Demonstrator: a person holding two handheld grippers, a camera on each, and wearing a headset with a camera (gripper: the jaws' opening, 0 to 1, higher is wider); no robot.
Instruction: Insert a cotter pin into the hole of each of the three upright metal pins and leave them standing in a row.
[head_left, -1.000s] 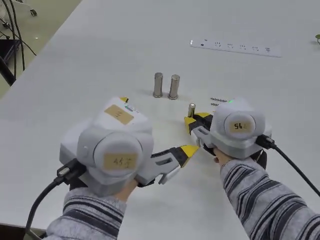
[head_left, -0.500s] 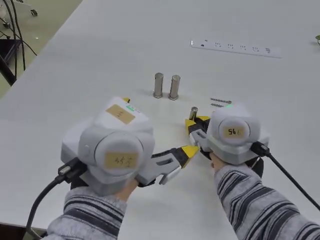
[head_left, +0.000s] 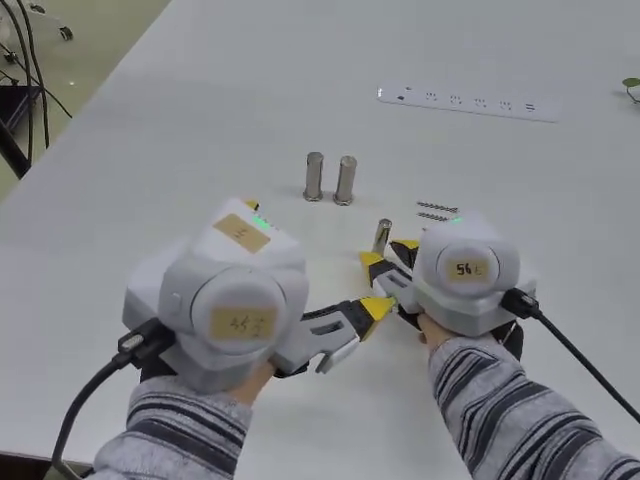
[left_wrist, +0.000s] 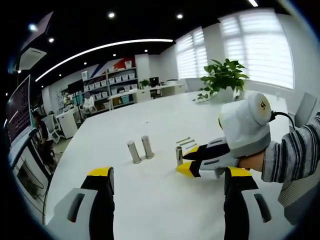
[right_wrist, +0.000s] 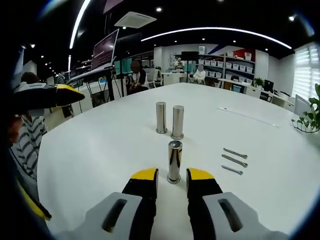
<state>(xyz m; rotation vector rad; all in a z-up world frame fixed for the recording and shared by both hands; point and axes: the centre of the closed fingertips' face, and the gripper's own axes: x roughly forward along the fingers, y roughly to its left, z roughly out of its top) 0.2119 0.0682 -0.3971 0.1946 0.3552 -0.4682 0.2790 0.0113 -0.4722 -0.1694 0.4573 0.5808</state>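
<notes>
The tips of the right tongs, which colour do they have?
The right tongs have yellow tips over black; the right gripper view shows it best.

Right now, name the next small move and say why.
Probably close the right gripper on the lone metal pin. Its jaws flank the pin's base with gaps either side, so nothing holds it yet. Three cotter pins lie loose on the table beside it, and the wide-open left gripper could fetch one once the pin is steadied.
</notes>
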